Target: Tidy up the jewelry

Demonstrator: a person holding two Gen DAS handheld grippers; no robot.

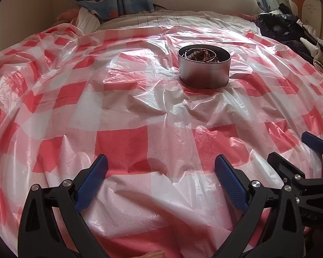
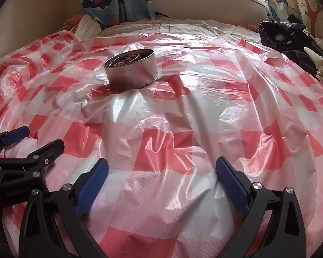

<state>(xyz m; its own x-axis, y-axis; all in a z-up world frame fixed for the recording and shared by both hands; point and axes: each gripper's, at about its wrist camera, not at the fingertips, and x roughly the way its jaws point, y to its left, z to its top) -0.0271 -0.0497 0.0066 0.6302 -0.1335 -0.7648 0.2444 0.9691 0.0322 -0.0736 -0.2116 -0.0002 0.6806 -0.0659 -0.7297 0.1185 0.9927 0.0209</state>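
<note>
Jewelry point(image 1: 201, 55) lies heaped in a round tin point(image 1: 204, 71) on the far checked sheet point(image 1: 122, 146), gathered so nothing strays, while left gripper point(image 1: 161, 169) and right gripper point(image 2: 162, 172) hover near, both released and empty.

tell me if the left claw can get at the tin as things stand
Probably yes: the left claw is open and empty, and only bare plastic sheet lies between it and the tin.
</note>
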